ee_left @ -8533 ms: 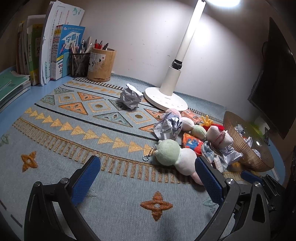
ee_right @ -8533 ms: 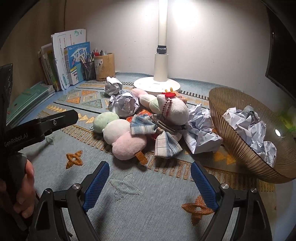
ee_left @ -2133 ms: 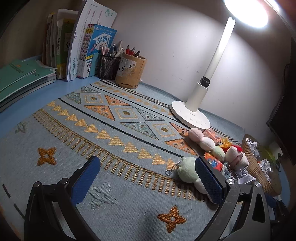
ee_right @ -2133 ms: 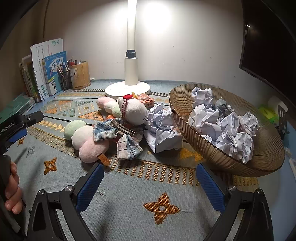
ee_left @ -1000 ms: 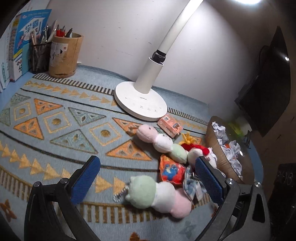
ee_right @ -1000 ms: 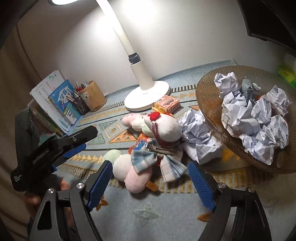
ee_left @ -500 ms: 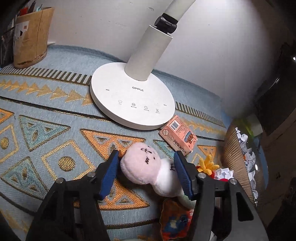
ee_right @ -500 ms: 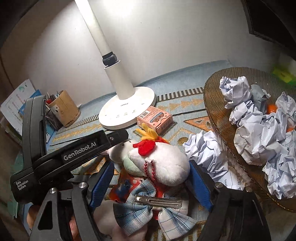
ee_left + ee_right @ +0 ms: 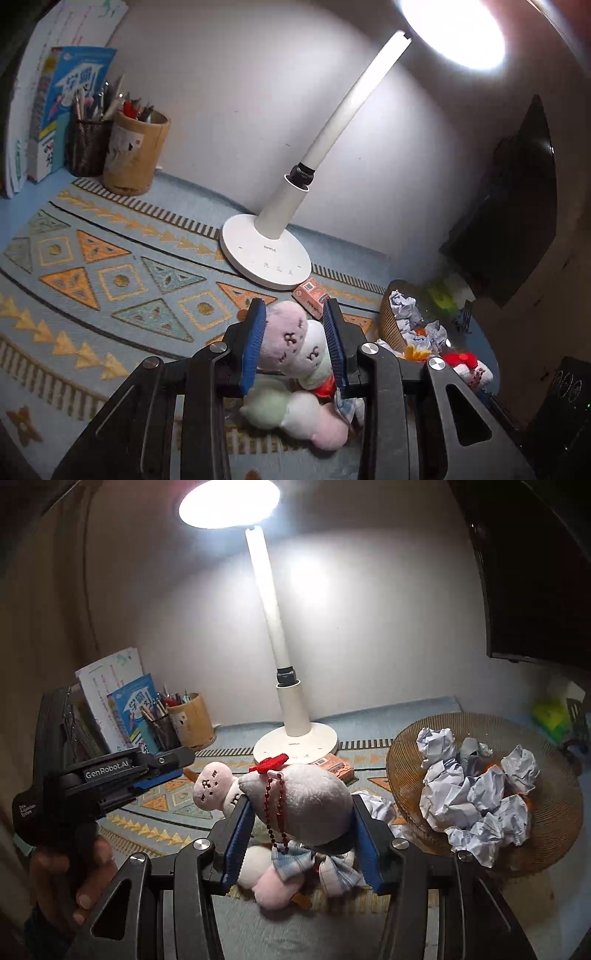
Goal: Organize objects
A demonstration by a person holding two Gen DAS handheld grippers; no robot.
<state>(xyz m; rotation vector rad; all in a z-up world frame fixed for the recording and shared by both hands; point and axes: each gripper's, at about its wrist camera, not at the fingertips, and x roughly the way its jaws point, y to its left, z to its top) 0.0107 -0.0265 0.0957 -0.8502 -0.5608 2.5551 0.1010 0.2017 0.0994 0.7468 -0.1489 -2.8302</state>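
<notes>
Left wrist view: left gripper [image 9: 297, 343], fingers clamped on the pink end of a three-ball plush skewer [image 9: 295, 341], lower centre of frame. Its long axis runs from upper left (pink ball) down to lower right (white, then green ball). A second skewer plush [image 9: 295, 413] lies just below on the patterned mat [image 9: 110, 280], long axis roughly left-right, green end left, pink end right. White lamp [image 9: 266, 254] base mid-frame, small orange box [image 9: 310, 293] touching its near edge. Wicker bowl [image 9: 389, 325] of crumpled paper [image 9: 404, 308] at right. Pen cups [image 9: 135, 155] and books [image 9: 62, 107] upper left.

Right wrist view: right gripper [image 9: 299, 834], fingers closing on a white round plush with red bead necklace [image 9: 303, 801], centre frame; pads press both flanks. Long axis about left-right, red-bowed end pointing upper left. The left gripper [image 9: 162, 771] sits at left centre, with the skewer's pink ball [image 9: 212, 786] beside it, facing the camera. Bowl [image 9: 406, 775] with paper right.
</notes>
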